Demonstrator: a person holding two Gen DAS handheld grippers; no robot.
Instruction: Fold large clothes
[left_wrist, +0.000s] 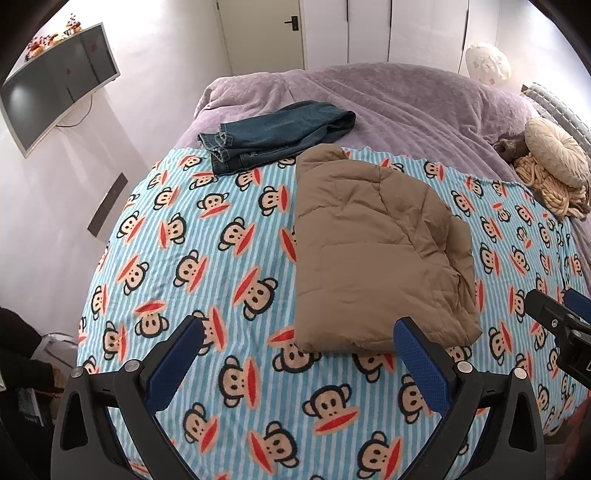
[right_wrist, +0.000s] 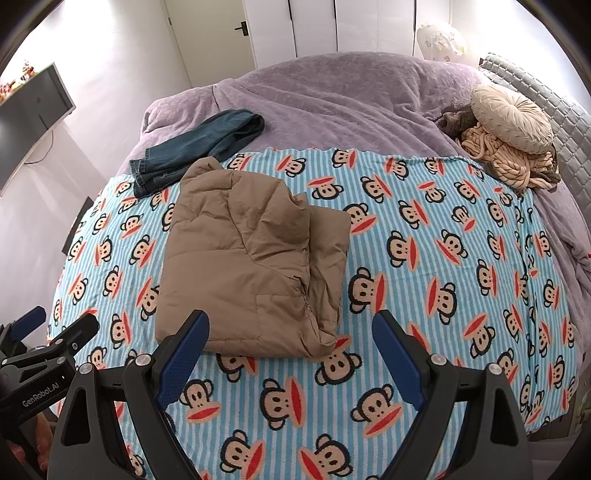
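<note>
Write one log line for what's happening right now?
left gripper: open, empty | right gripper: open, empty | jacket: folded on blanket | jeans: behind jacket

Monkey blanket on purple bedspread; round cushion; wall TV, poss. monitor.

The folded jacket is lying on the blanket covering the bed. The jeans are lying behind it, to the left; the cushion is resting far right.

white walls, door, wall-mounted screen
</note>
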